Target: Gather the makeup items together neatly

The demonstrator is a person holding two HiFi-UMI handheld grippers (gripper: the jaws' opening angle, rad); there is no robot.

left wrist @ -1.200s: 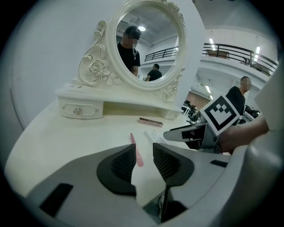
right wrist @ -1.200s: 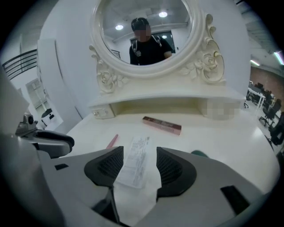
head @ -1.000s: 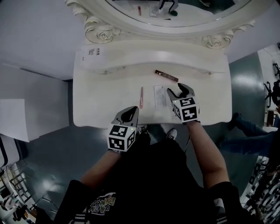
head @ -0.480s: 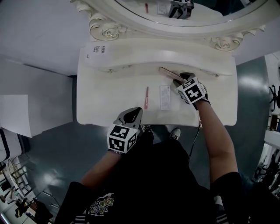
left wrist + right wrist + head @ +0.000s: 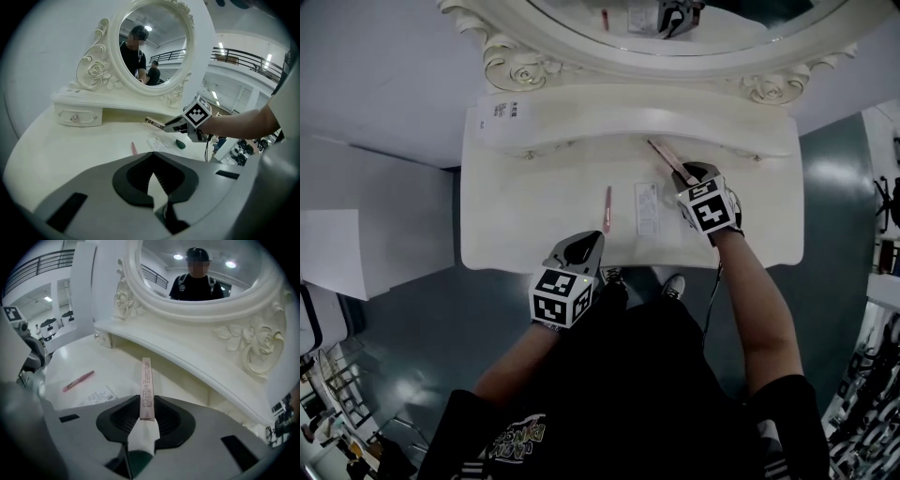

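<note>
- Pink, slim box (image 5: pixel 146 383) sits pinched between the fingers of our right gripper (image 5: pixel 686 174), which have just been closing on it (its far end points toward the mirror shelf (image 5: pixel 656 117)).
- Our left gripper (image 5: pixel 587 242) hovers at the tabletop's (image 5: pixel 525 216) near edge, fingers pressed together on nothing.
- A pink pencil (image 5: pixel 607 208) and a printed sheet (image 5: pixel 648 207) lie side by side just left of the right gripper.

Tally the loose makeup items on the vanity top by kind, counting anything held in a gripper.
Slim carton: 1
Pink pencil: 1
Flat printed packet: 1
Small dark green item: 1
Total: 4
</note>
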